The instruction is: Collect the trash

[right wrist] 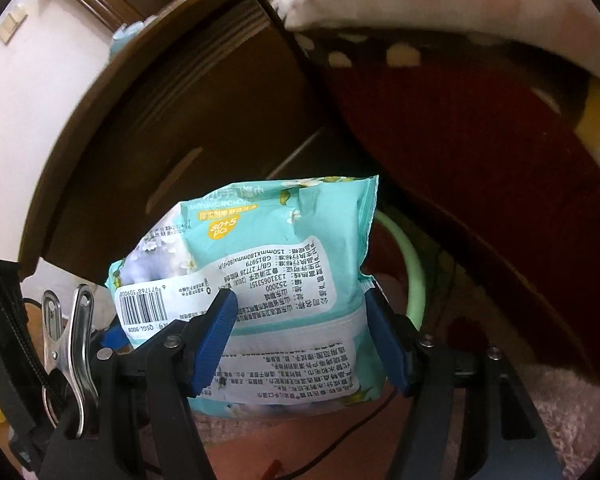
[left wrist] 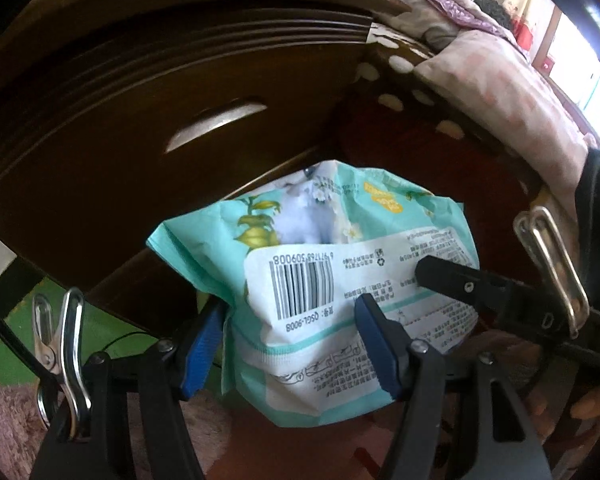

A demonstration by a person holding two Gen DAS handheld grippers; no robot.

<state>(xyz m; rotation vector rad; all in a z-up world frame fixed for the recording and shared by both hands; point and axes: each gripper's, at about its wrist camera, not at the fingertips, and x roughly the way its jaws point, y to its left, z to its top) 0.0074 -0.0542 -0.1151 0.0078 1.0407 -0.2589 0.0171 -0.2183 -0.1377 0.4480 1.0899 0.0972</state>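
Observation:
A teal and white wet-wipes packet (left wrist: 312,240) with a barcode label hangs in the air between both grippers. My left gripper (left wrist: 290,340) has its blue pads pressed on the packet's lower part, one at the left edge and one on the printed face. My right gripper (right wrist: 300,336) clamps the same packet (right wrist: 268,248) from the other side, and one of its black fingers (left wrist: 448,276) shows on the label in the left wrist view. The packet's bottom edge is hidden behind the fingers.
A dark wooden nightstand (left wrist: 140,128) with a slot handle stands just behind the packet. A bed with pink and dotted bedding (left wrist: 500,92) lies to the right. A pale green basin rim (right wrist: 416,280) sits below, beside a pink rug (right wrist: 560,420) and a thin black cable (right wrist: 340,448).

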